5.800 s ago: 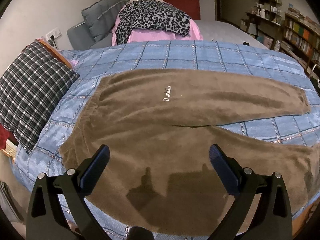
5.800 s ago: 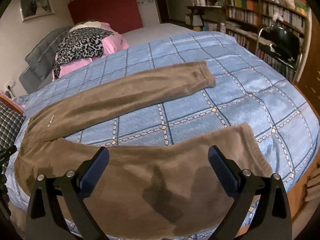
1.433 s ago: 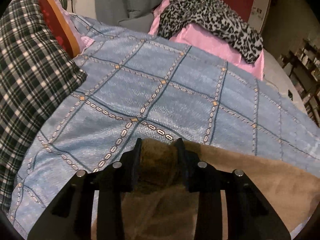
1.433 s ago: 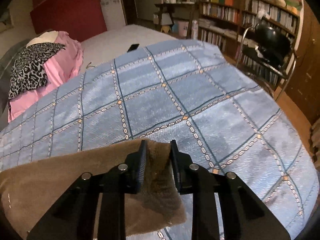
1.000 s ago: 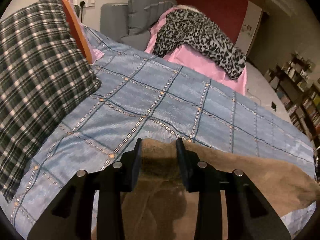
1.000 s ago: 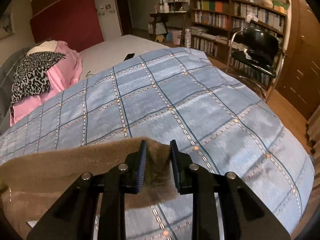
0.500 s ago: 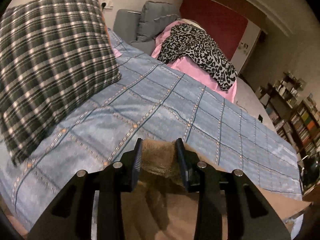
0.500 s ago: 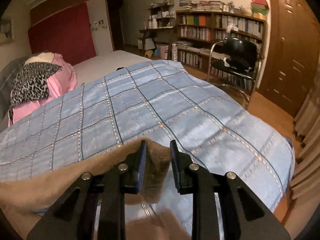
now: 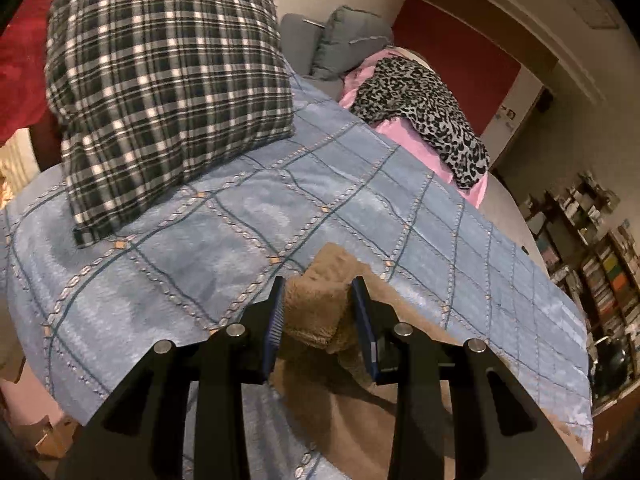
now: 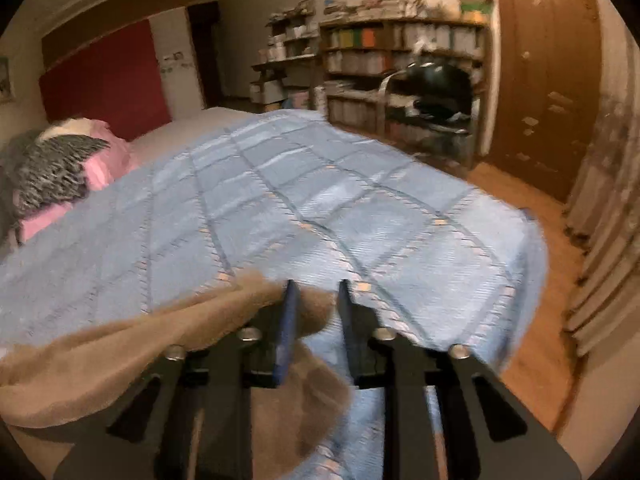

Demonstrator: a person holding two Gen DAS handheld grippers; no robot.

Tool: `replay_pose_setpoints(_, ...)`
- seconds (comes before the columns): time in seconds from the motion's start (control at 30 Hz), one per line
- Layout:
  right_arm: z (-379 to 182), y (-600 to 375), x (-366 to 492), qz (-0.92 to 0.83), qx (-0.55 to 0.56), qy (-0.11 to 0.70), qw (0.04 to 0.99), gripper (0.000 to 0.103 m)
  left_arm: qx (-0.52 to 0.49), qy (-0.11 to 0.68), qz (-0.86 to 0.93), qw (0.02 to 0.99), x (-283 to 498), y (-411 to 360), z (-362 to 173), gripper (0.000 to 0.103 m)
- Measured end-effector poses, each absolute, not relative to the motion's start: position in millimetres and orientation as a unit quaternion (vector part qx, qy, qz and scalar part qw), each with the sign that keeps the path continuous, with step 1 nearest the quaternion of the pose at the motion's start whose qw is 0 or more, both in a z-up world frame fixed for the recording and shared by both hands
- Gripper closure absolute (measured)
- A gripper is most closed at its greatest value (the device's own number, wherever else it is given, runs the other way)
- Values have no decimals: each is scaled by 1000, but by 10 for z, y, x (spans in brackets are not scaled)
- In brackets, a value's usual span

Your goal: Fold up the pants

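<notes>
**Pants lifted off bedspread, both ends clamped**

Left gripper [image 9: 318, 312] closed on bunched pants [image 9: 320, 292]; right gripper [image 10: 314, 308] pinched on blurred fabric edge. Raised higher than half a second before, cloth sagging above blue bedspread [image 9: 224, 216]. Judged mid-fold, carry under way
</notes>
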State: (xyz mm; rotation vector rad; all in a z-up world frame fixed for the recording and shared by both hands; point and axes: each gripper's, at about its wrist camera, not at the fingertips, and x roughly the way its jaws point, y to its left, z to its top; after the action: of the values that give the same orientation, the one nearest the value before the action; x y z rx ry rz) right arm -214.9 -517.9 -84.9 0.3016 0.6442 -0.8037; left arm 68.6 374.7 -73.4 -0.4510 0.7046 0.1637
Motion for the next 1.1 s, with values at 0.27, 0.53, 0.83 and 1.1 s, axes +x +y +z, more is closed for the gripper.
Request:
replay_pose_setpoints(0.27,-1066,-5362,-2602,-378,211,325,841,88,-238,356,87,900,556,3817,-994,69)
replay_pose_setpoints(0.53,-1251,-5294,-2544,-293,334,311,840,52,-244,372,135,886,471,3928,-1224,33)
replay_pose_setpoints(0.83,-1604,-5232,-2281,-246,413,331,812,52,-283,362,123,880,268,3983,-1214,19)
replay_pose_setpoints(1.1,-1810,-5164,-2192,-234,432,335,804,52,-329,393,77,855,238,3740,-1349,14)
